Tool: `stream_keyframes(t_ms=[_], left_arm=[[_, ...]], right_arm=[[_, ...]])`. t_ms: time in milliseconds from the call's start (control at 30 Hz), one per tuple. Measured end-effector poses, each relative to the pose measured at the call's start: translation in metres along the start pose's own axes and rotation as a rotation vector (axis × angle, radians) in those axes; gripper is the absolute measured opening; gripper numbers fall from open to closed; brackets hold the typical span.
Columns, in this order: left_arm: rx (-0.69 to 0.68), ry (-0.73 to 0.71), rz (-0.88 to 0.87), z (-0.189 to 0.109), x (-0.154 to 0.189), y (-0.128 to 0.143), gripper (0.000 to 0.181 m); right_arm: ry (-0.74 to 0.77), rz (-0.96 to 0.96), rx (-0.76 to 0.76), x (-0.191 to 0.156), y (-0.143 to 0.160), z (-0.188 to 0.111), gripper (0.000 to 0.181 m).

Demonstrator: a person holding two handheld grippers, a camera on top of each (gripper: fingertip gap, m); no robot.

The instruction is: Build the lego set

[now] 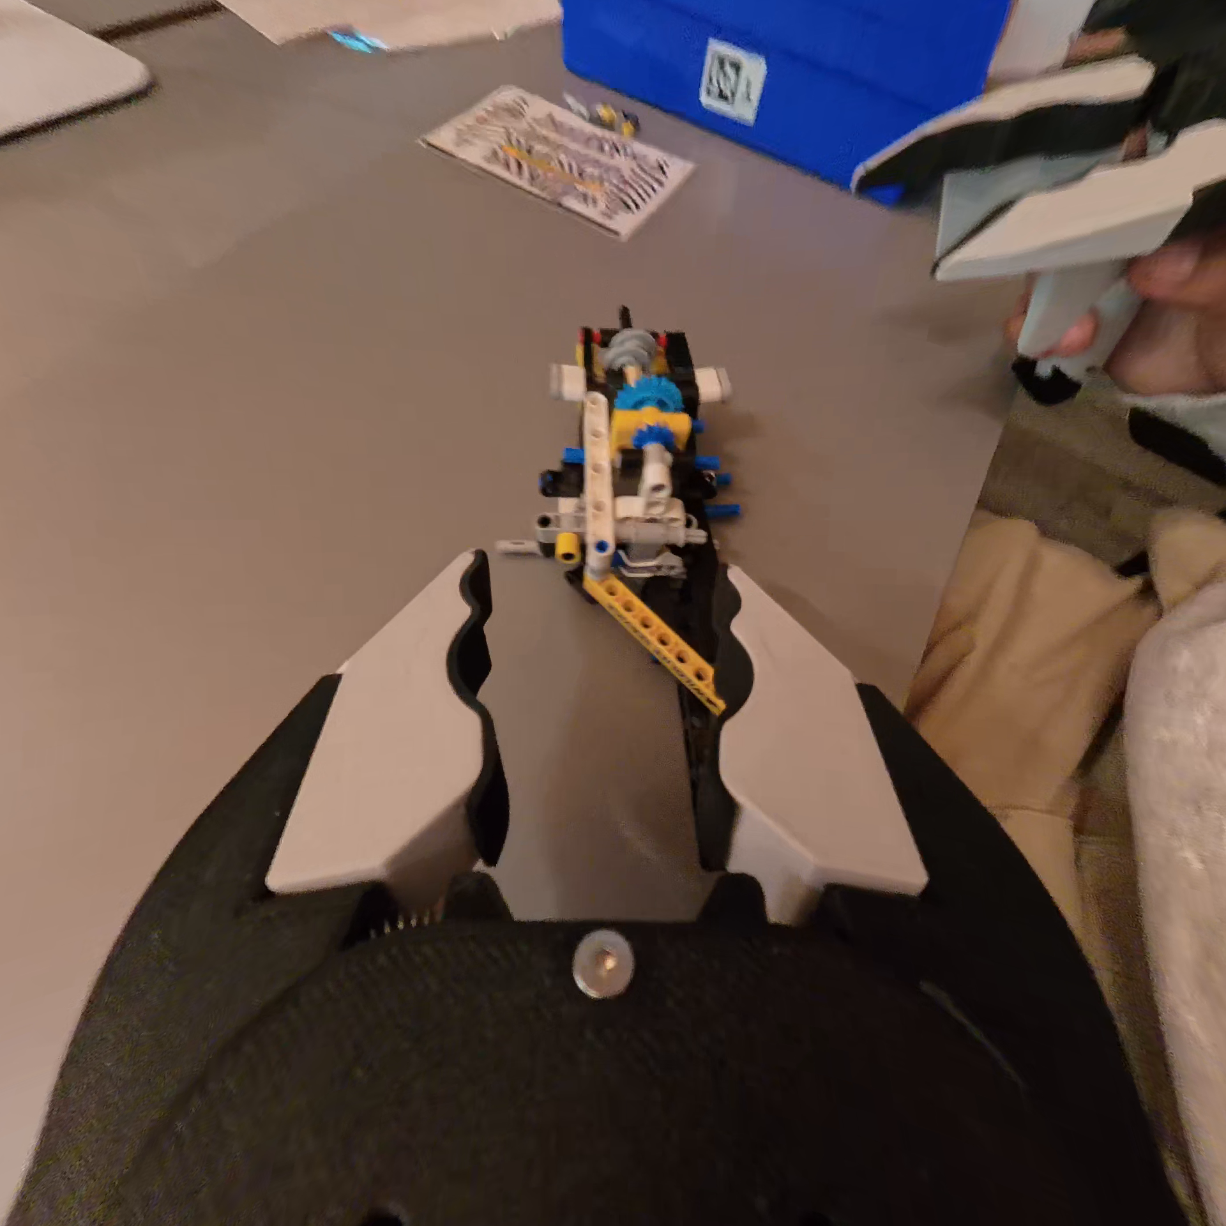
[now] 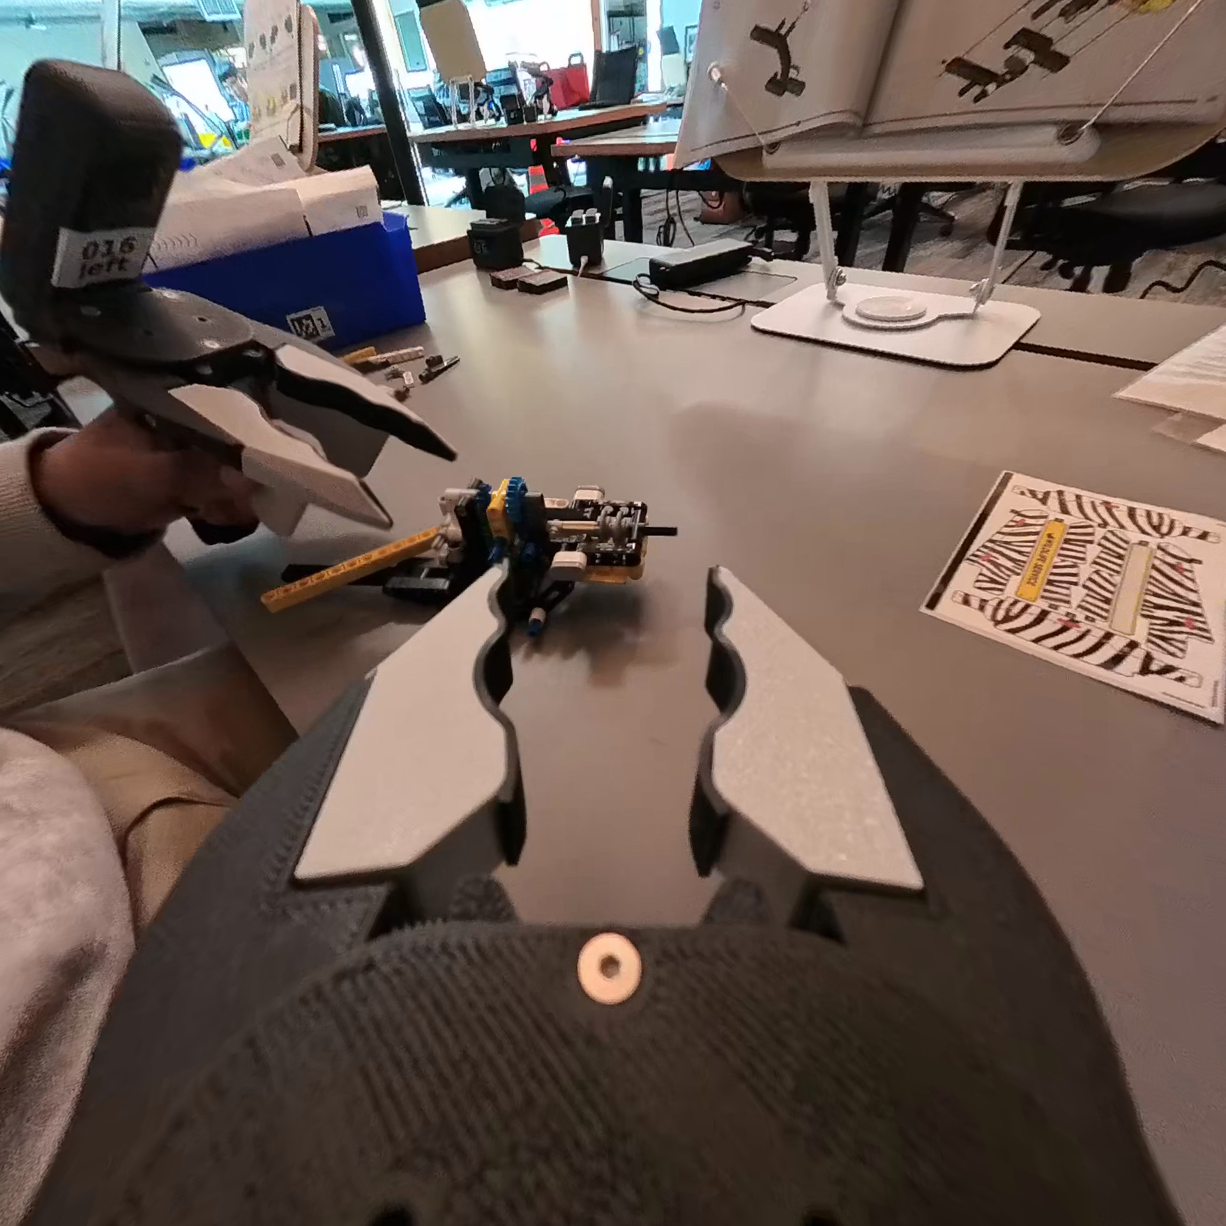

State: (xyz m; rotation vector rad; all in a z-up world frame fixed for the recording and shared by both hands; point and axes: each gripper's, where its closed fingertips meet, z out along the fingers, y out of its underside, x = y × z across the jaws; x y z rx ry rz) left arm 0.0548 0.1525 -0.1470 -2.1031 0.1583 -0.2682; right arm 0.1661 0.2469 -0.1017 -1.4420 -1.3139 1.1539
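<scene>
Here the black, yellow and blue lego model (image 2: 531, 537) lies untouched; both claws (image 1: 600, 584) (image 2: 607, 597) gape wide, empty.

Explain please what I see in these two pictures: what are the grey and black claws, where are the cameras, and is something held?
The claws are hand-held grippers; a person holds one in each hand. Each picture comes from a camera mounted on one gripper, looking along its fingers. The left gripper and the right gripper are both open and hold nothing. On the grey table lies a half-built lego model with a yellow beam sticking out. Nearby are a striped sticker sheet, a blue bin and an instruction booklet on a stand.
</scene>
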Motion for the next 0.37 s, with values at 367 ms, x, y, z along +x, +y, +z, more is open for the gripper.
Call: stream_keyframes(t_ms=[367], left_arm=[[0.165, -0.192, -0.041, -0.037, -0.068, -0.006, 0.068]], right_arm=[[0.057, -0.115, 0.048, 0.014, -0.015, -0.018, 0.074]])
